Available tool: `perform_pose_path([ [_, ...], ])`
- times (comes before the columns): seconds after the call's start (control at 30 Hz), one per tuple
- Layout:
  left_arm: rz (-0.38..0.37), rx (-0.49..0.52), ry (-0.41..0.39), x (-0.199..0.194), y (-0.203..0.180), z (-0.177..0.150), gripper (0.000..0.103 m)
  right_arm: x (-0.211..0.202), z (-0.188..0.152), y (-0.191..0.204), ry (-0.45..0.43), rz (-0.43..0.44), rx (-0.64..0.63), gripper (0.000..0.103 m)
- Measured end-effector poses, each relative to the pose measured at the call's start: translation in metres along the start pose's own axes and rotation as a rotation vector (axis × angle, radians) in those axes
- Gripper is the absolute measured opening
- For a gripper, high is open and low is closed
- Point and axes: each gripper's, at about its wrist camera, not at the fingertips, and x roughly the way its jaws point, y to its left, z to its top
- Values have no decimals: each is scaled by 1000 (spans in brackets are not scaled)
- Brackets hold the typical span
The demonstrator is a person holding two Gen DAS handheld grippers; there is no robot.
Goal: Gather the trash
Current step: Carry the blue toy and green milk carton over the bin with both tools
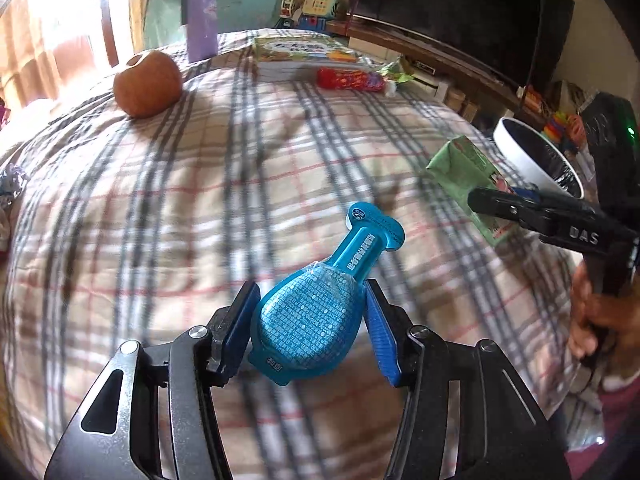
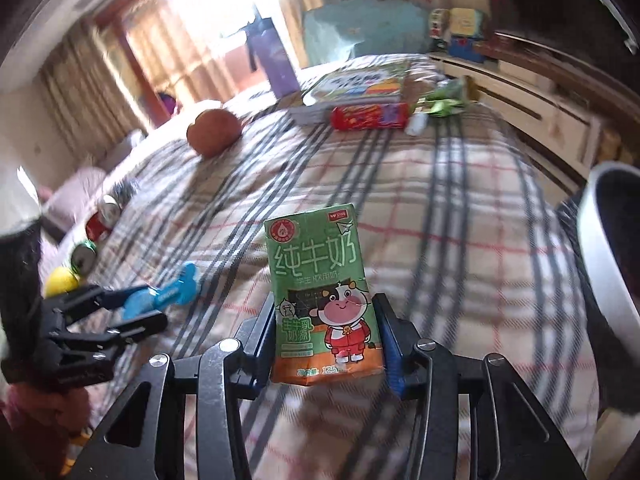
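Note:
My left gripper is shut on a blue bottle-shaped plastic pack, its round end squeezed between the blue pads and its neck pointing away over the plaid bedspread. In the right wrist view, my right gripper is shut on a small green milk carton, upright with a cartoon cow on the front. The same carton shows at the right of the left wrist view, held near a white bin with a dark inside. That bin stands just right of the carton. The left gripper with the blue pack appears at the lower left.
On the bed lie a brown apple, a purple tumbler, a picture book, a red wrapper tube and a green wrapper. A red can, a green can and a yellow object lie at the left.

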Motion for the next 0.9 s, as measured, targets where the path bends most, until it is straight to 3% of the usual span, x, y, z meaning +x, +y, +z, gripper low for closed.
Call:
perform_pose_path([
  [0.37, -74, 58, -17, 12, -75, 32, 52, -69, -24, -45, -111, -36, 155, 46],
  [0.9, -134, 176, -44, 26, -156, 69, 52, -111, -26, -98, -199, -115, 273, 46],
])
